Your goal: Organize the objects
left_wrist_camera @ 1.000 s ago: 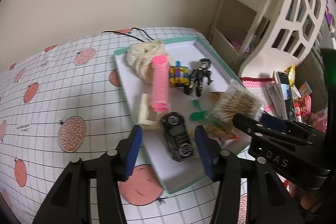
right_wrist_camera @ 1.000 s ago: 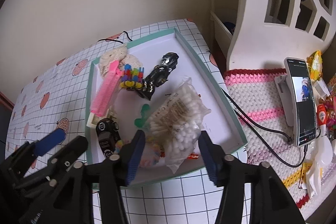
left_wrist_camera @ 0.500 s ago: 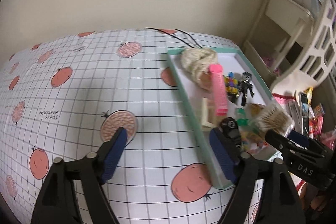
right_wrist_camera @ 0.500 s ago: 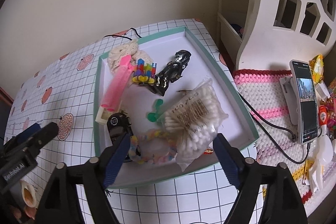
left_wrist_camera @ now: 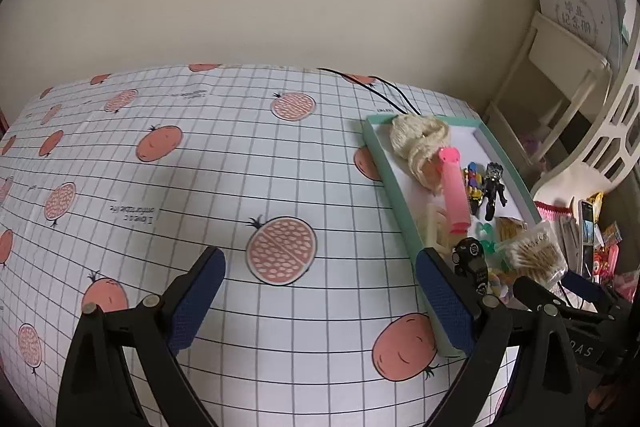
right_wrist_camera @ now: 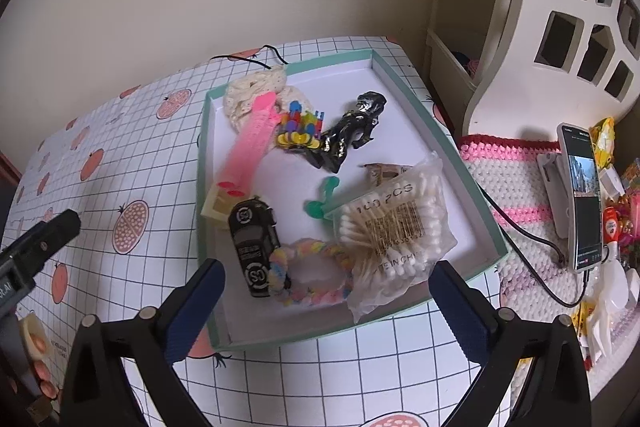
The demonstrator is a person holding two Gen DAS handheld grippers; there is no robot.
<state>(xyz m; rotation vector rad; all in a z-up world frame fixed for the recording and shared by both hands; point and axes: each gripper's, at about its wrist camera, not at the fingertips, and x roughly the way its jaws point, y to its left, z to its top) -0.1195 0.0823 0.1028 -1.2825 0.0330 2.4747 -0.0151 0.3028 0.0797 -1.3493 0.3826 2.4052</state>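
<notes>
Both grippers are spread wide here, jaws having just been opening, and nothing sits between either pair. The left gripper [left_wrist_camera: 320, 291] hangs over the gridded tablecloth [left_wrist_camera: 200, 167], its blue pads framing only a printed pomegranate half. Just beyond its right-hand finger [left_wrist_camera: 442, 301] lies the near corner of the mint-rimmed tray [left_wrist_camera: 400, 195], off to that side rather than in the gap.

Over to the right gripper [right_wrist_camera: 328, 307]: released too, hovering at the tray's [right_wrist_camera: 404, 87] near edge, with the clutter lying just ahead of the fingertips. Nearest the left-hand finger [right_wrist_camera: 196, 307] is the black toy car [right_wrist_camera: 252, 247], with a pastel braided ring [right_wrist_camera: 312, 275] beside it, ahead of the gap. Ahead of the right-hand finger [right_wrist_camera: 460, 311] sits the bag of cotton swabs [right_wrist_camera: 392, 227]. Further out: a green clip [right_wrist_camera: 320, 199], a pink comb-like piece [right_wrist_camera: 252, 143] resting on a cream block, a colourful brick toy [right_wrist_camera: 300, 129], a black figurine [right_wrist_camera: 352, 131] lying on its side, and a cream knitted bundle [right_wrist_camera: 256, 87] at the far end.

Right of the tray, a phone [right_wrist_camera: 582, 195] stands propped on a crocheted mat [right_wrist_camera: 516, 183].
</notes>
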